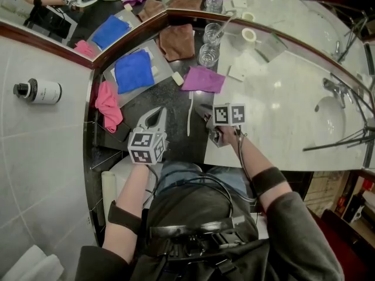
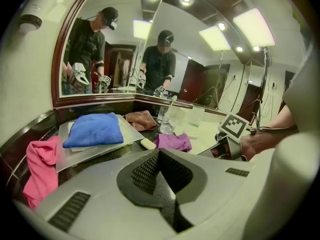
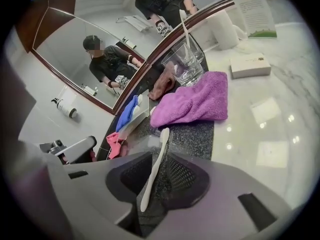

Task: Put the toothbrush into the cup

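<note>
Left gripper (image 1: 157, 117): I see its jaws shut tight with nothing in them, above the dark counter (image 1: 174, 107).
Toothbrush (image 3: 154, 169): white, lying flat on that counter, between my right jaws.
Right gripper (image 3: 159, 160): jaws partly open, pads off the toothbrush, gripping nothing.
Cup (image 1: 208, 55): clear glass, beyond the purple cloth (image 1: 203, 79), well apart from the toothbrush.

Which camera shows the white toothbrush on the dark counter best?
The right gripper view: the toothbrush fills the middle, close up, lying between the parted jaws, bristles toward the purple cloth. The head view shows it as a thin white stick. I can't find it in the left gripper view.
</note>
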The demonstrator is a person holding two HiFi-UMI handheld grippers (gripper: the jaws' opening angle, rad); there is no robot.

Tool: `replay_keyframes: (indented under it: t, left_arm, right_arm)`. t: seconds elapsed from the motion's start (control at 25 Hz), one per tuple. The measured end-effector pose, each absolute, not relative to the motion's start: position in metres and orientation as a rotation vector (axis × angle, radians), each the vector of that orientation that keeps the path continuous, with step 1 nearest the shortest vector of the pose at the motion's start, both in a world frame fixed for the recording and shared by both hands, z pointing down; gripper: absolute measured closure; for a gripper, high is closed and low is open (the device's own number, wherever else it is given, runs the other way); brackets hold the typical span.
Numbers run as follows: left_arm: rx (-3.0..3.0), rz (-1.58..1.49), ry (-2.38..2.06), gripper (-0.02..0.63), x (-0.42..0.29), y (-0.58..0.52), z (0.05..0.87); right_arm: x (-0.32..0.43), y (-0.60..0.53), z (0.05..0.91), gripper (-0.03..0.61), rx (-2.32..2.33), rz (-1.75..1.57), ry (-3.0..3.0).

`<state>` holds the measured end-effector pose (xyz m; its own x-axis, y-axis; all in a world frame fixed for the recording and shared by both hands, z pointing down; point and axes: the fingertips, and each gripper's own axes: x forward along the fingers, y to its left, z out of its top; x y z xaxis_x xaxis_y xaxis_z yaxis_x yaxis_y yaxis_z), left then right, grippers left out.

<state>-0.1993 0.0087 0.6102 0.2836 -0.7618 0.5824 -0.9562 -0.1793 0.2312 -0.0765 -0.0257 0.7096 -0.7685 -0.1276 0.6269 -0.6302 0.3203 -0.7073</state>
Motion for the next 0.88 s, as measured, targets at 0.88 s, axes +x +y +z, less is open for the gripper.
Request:
replay_keyframes:
  t: [0.88]
  left_arm:
    - [2.141, 0.462, -1.505, 0.612, -0.176, -0.011, 0.555]
  right_arm:
    - [-0.005, -0.059, 0.574, 0.561, 0.852, 1.059, -2.444]
